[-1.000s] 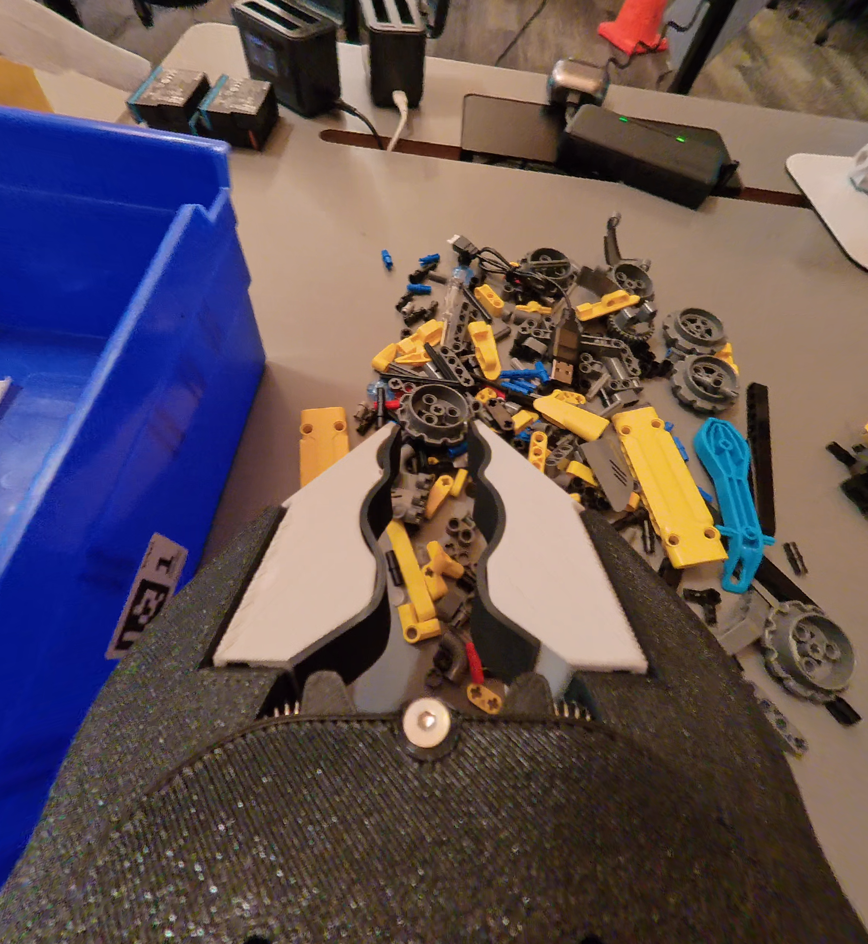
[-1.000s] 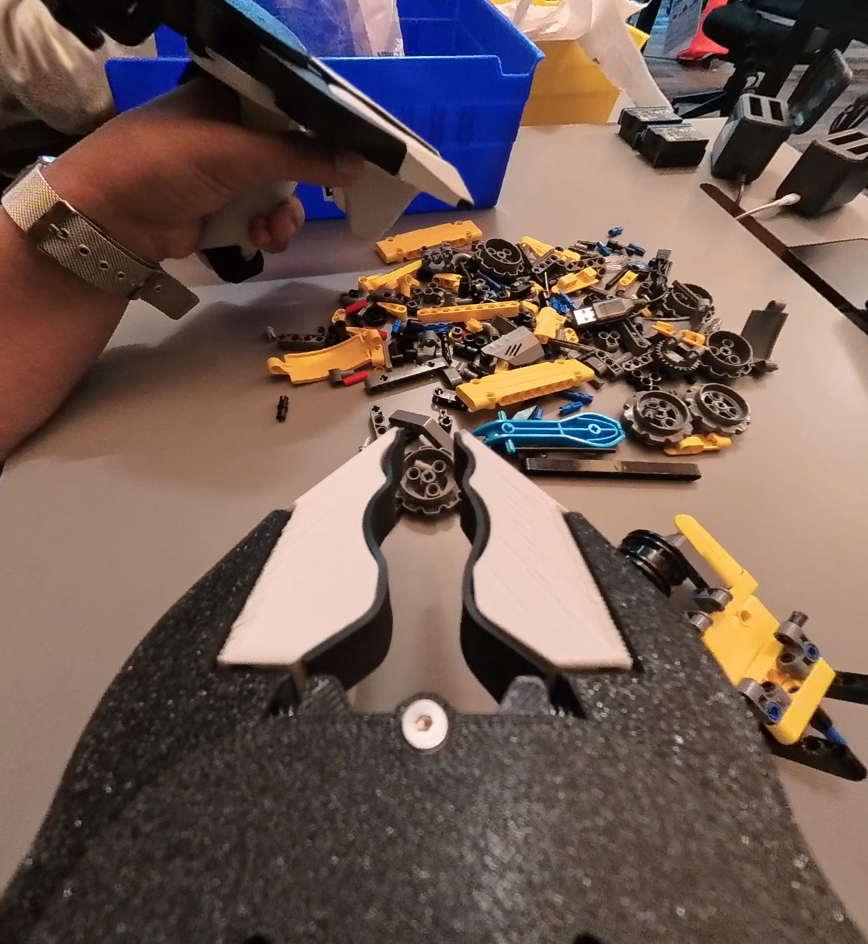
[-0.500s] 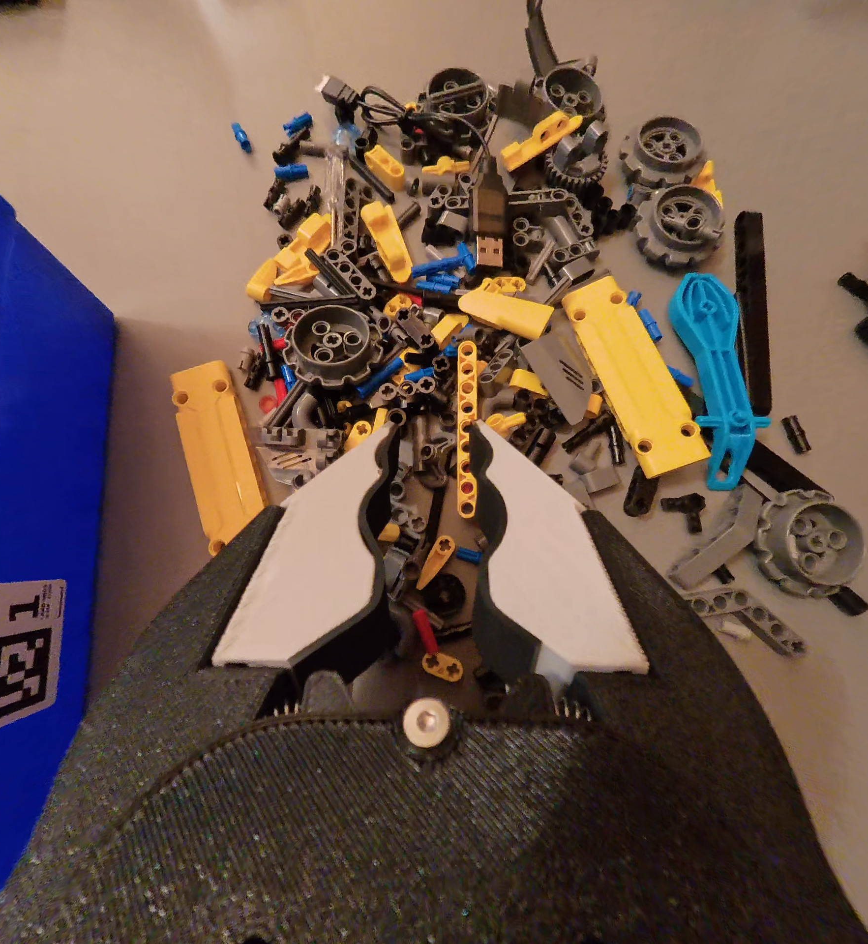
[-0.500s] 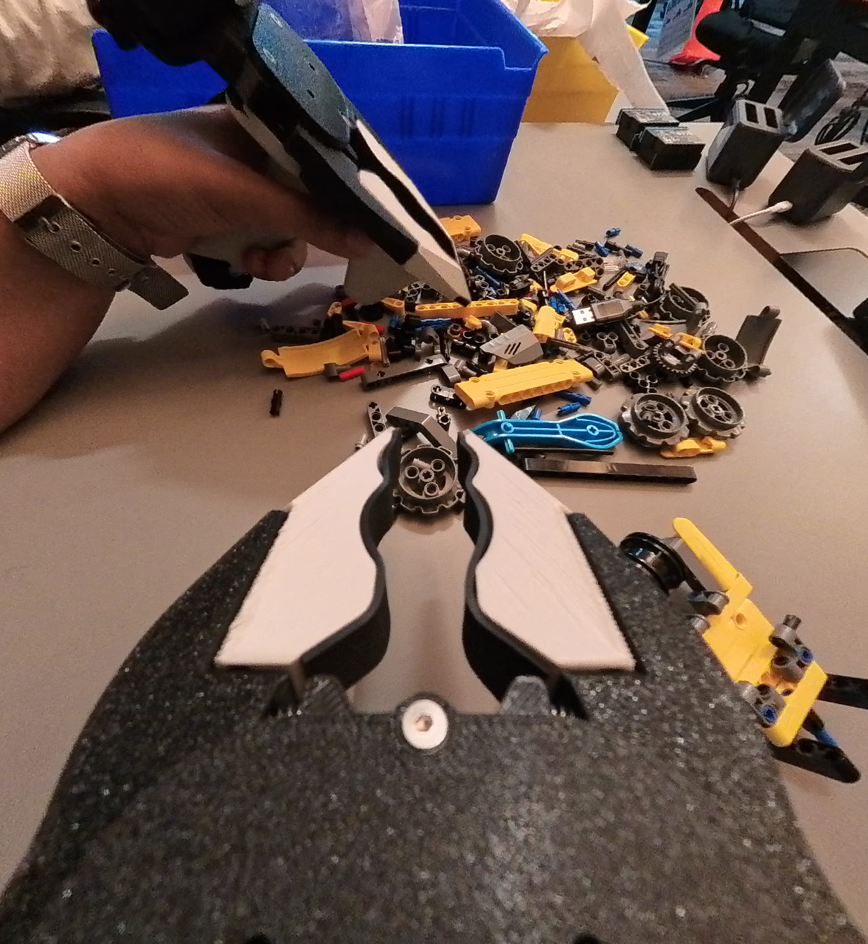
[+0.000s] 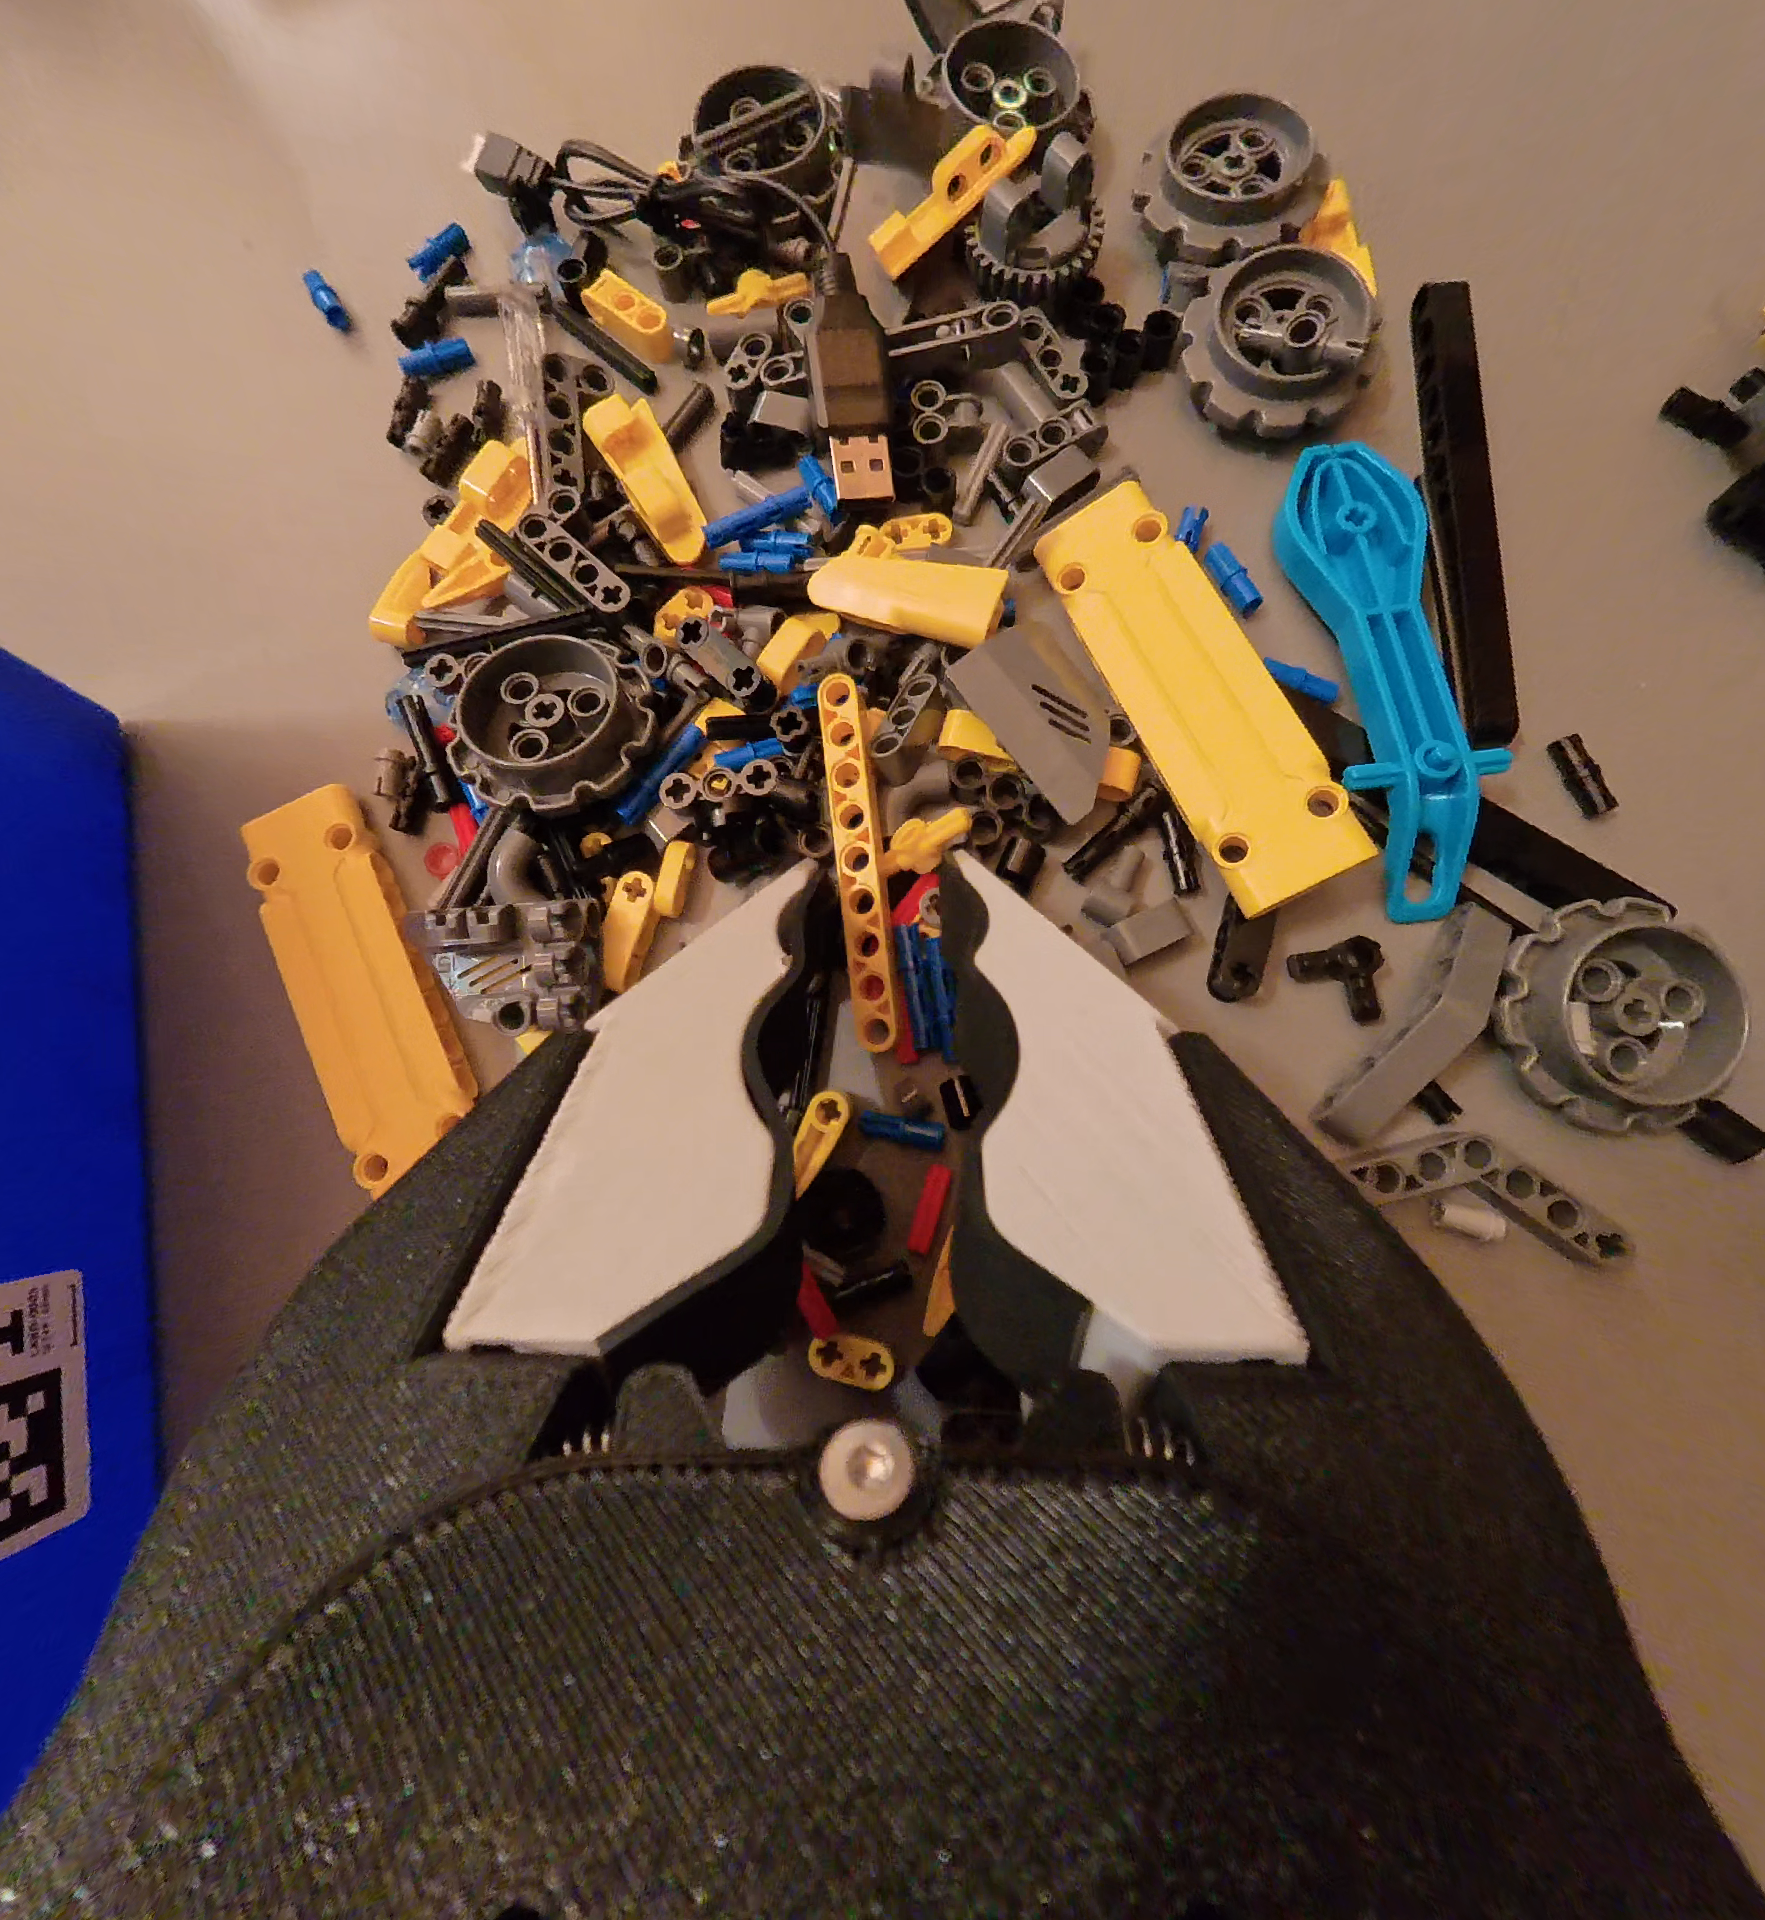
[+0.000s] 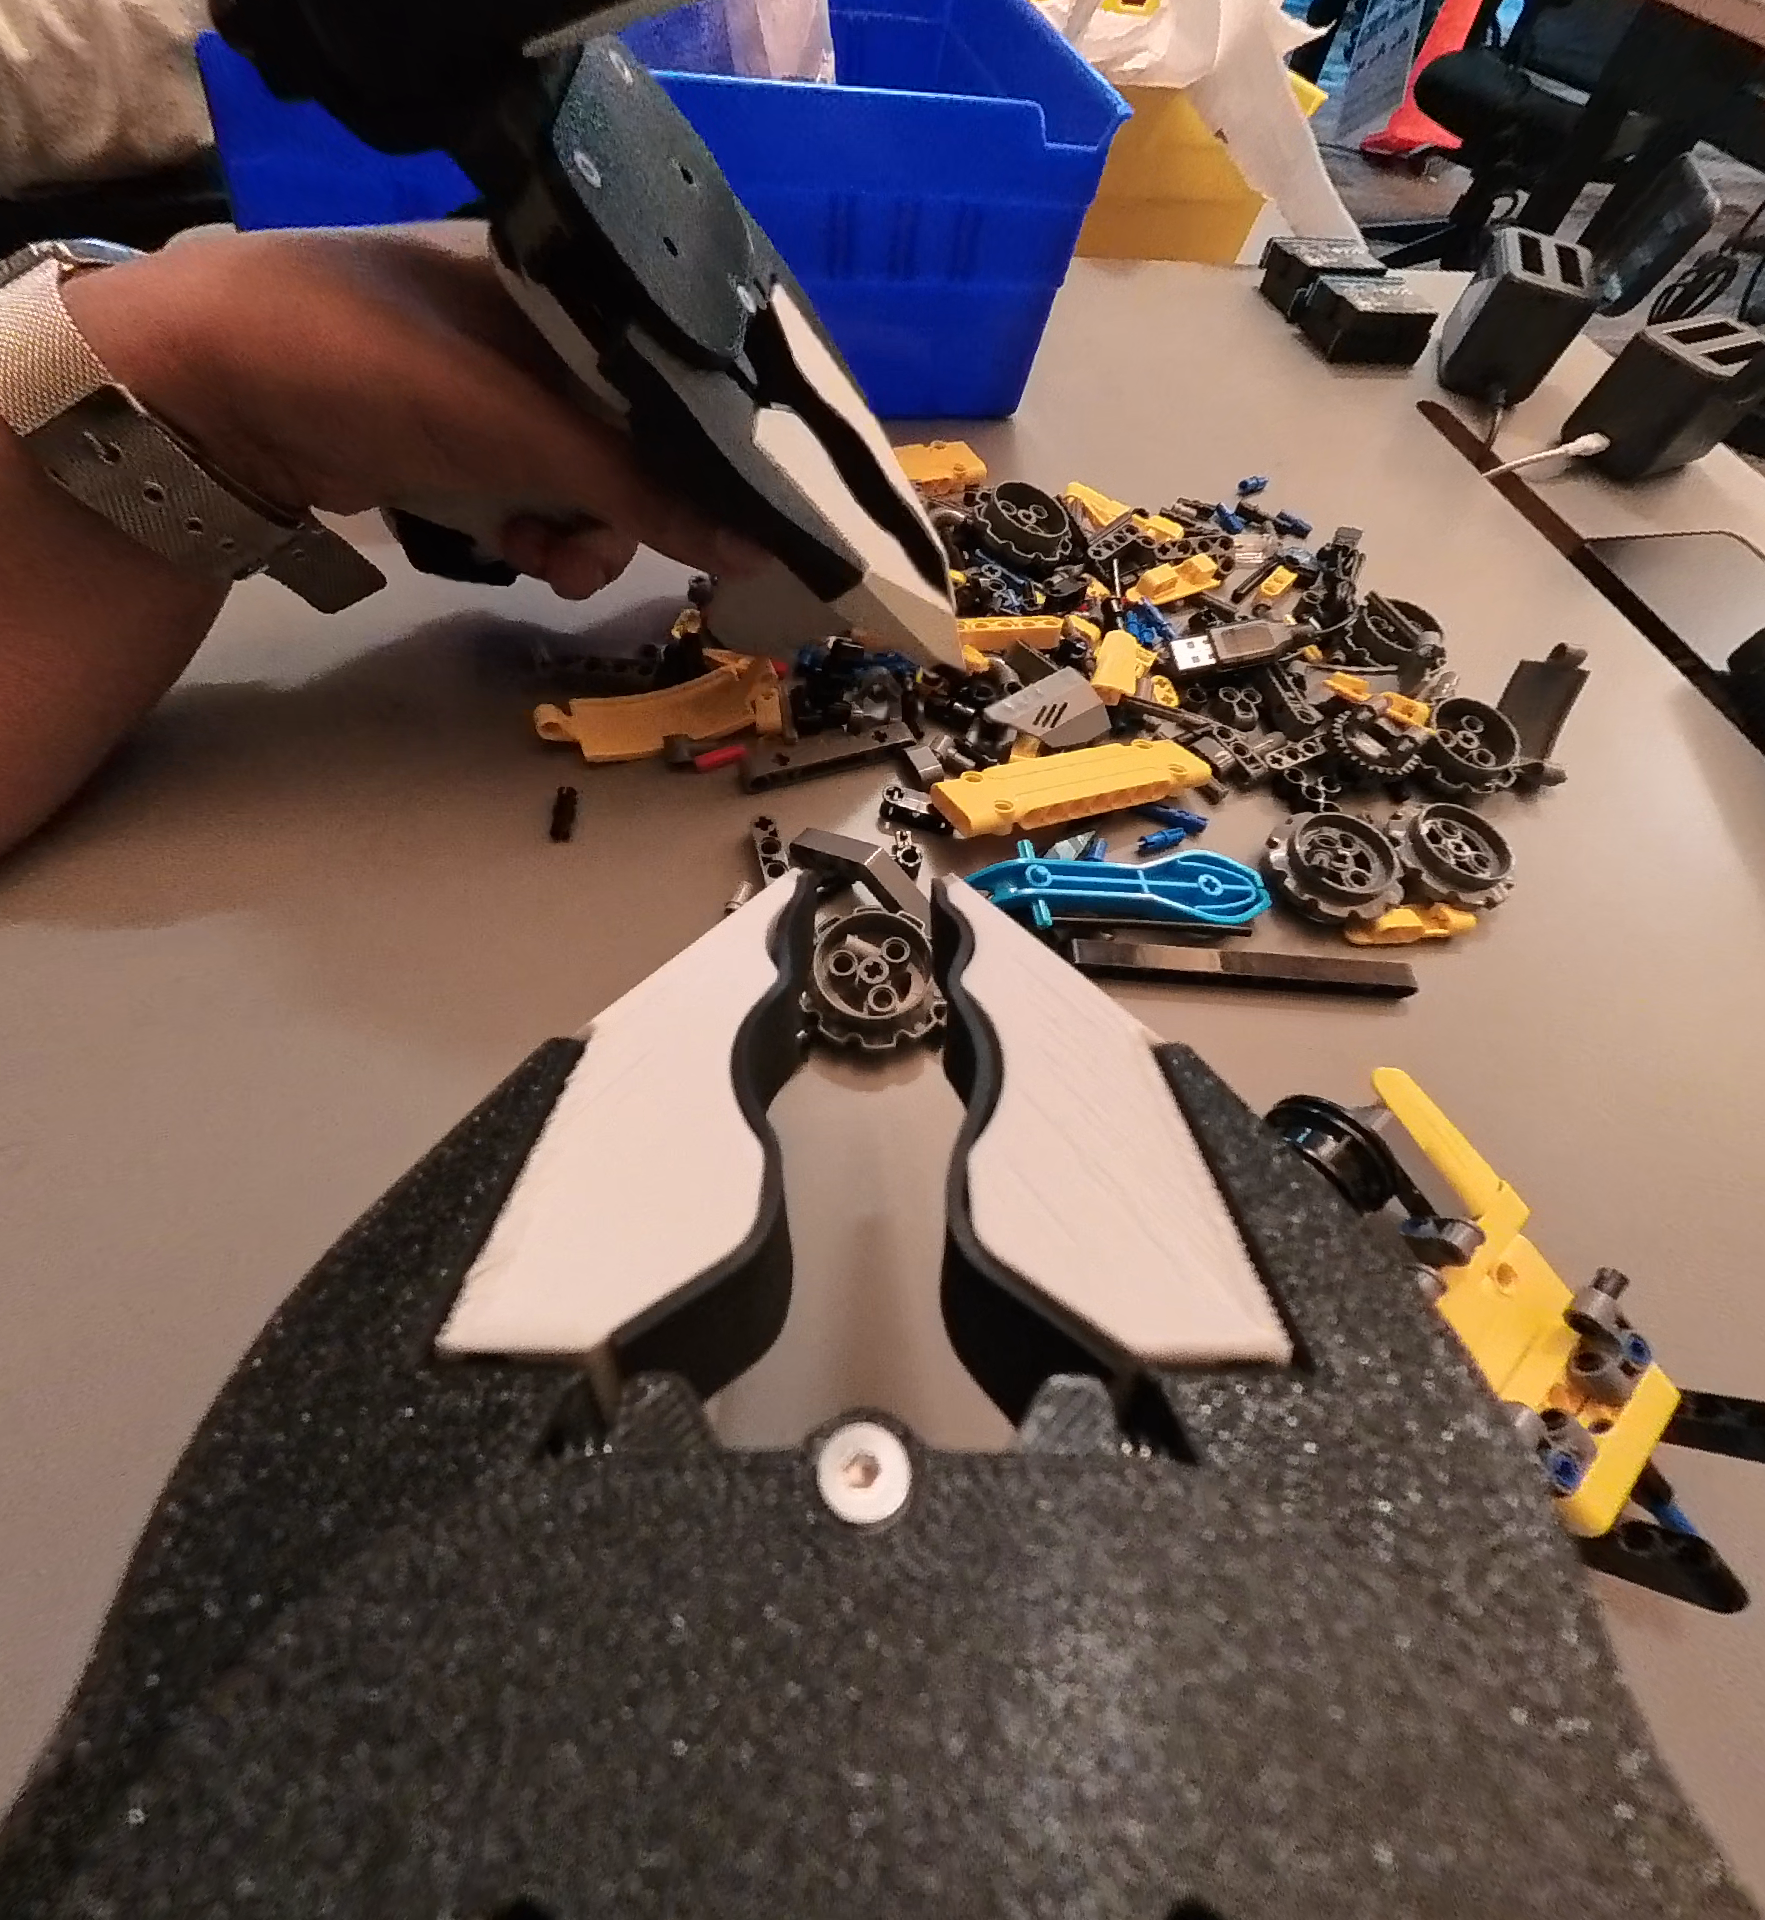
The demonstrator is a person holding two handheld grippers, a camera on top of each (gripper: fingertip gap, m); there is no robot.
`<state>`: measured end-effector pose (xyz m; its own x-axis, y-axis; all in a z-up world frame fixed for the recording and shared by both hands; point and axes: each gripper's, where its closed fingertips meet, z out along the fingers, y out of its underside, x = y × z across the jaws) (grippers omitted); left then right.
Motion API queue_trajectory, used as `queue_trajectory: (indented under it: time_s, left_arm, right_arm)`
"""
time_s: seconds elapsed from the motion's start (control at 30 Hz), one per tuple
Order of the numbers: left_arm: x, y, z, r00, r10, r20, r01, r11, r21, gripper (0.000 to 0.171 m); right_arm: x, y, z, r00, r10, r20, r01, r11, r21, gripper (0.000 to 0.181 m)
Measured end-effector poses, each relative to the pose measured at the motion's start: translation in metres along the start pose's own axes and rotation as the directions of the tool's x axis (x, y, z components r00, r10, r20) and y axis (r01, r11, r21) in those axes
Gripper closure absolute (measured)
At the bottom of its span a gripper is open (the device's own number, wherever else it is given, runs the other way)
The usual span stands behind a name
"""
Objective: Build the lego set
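A pile of loose building-toy parts [image 5: 857, 582] in yellow, grey, black and blue lies on the grey table [image 5: 130, 312]. My left gripper [image 5: 883, 868] is open and tilted down into the pile's near edge. A long yellow holed beam [image 5: 862, 883] lies between its fingers, apart from both. In the right wrist view a person's hand [image 6: 338, 416] holds this left gripper [image 6: 935, 634]. My right gripper [image 6: 870, 881] is open and empty, low over the table. A grey toothed wheel [image 6: 867, 971] shows through its gap; in the left wrist view that wheel [image 5: 1626, 1013] lies free on the table.
A blue bin [image 6: 909, 208] stands left of the pile, its wall [image 5: 16, 935] close to my left gripper. A part-built yellow and black assembly [image 6: 1543, 1340] lies right of my right gripper. A cyan part [image 6: 1117, 894], a black beam [image 6: 1242, 977] and chargers [image 6: 1512, 301] lie beyond. One gripper's finger ends stand about 15 cm off the other's. To the grey toothed wheel [image 6: 867, 971]: right tips about 5 cm, left tips about 12 cm. It turns up in the left wrist view [image 5: 1670, 1022] as well.
My left gripper has tipped downward and moved in close over the pile, so the yellow beam now lies between its fingers. The right gripper has barely moved.
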<state>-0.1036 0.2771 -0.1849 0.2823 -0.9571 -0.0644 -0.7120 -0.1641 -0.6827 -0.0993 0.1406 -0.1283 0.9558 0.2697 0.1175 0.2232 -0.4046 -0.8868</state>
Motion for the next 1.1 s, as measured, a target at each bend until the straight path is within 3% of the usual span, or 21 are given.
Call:
queue_trajectory:
  time_s: [0.13,0.3,0.63,0.8,1.1]
  left_arm:
    - [-0.004,-0.001,-0.001,1.000,-0.014,0.014,0.014,1.000,0.006,0.167]
    - [-0.011,0.000,-0.002,0.999,-0.028,0.041,0.028,1.000,0.004,0.168]
    - [-0.042,-0.024,-0.025,0.977,-0.189,0.101,0.167,0.967,0.193,0.167]
    - [-0.062,-0.002,-0.017,0.958,-0.162,0.235,0.144,0.985,0.092,0.167]
    - [-0.056,-0.001,-0.015,0.965,-0.153,0.212,0.140,0.987,0.075,0.167]
  right_arm:
    - [-0.001,0.000,0.000,1.000,-0.008,0.003,0.008,1.000,0.001,0.160]
    - [-0.005,-0.002,0.000,0.999,-0.036,0.003,0.036,0.999,0.004,0.160]
    - [-0.005,-0.003,0.000,0.999,-0.051,-0.003,0.051,0.999,0.005,0.160]
    - [-0.006,-0.003,0.000,0.999,-0.051,-0.003,0.051,0.999,0.008,0.160]
    - [-0.006,-0.004,0.000,0.998,-0.057,-0.005,0.057,0.998,0.010,0.160]
